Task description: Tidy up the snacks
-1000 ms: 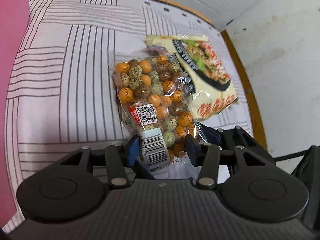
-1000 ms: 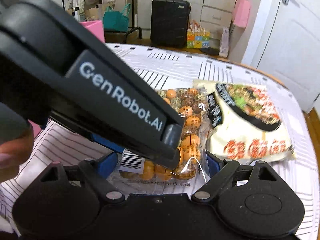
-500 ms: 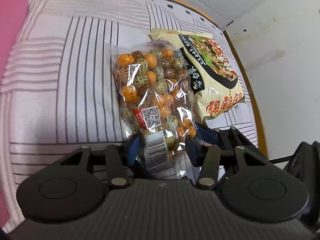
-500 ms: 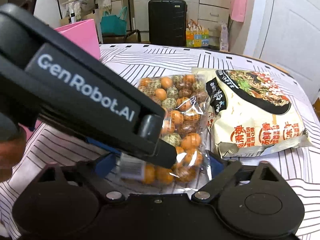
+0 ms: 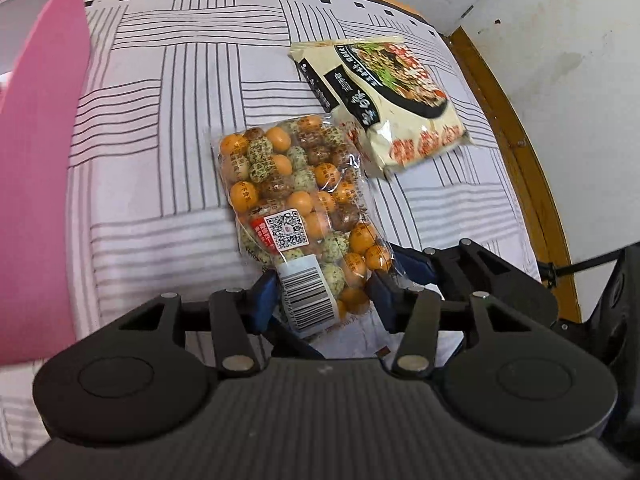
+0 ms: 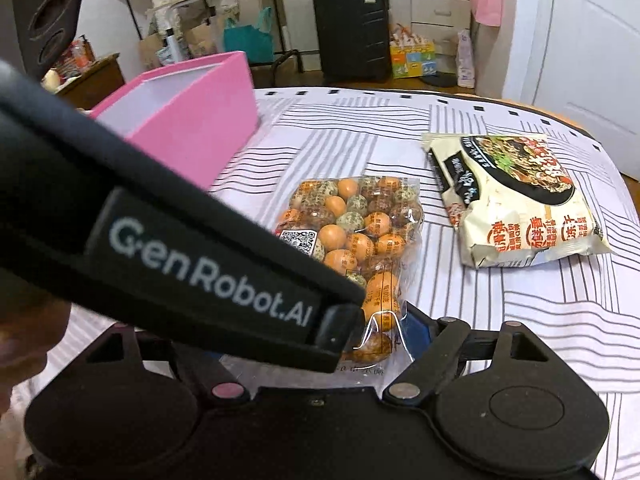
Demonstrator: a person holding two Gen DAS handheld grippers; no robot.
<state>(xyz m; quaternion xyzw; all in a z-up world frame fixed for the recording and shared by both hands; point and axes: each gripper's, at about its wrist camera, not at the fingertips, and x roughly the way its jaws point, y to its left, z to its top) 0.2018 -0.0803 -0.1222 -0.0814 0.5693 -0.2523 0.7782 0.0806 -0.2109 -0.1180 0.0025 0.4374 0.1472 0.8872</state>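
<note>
Near the front of the striped surface (image 5: pixel 168 120), the left tongs (image 5: pixel 322 300) pinch the clear bag of nuts (image 5: pixel 296 196) by its near end, while the right tongs (image 6: pixel 316 344), just narrowing, flank it loosely, noodle packet (image 6: pixel 516 200) lying right.

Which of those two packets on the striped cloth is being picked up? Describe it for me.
On the striped tablecloth, right of the pink box, lie two packets. It is the clear bag of orange and speckled balls with a barcode sticker, clamped by the left gripper; the cream noodle packet beside it is opaque.
</note>
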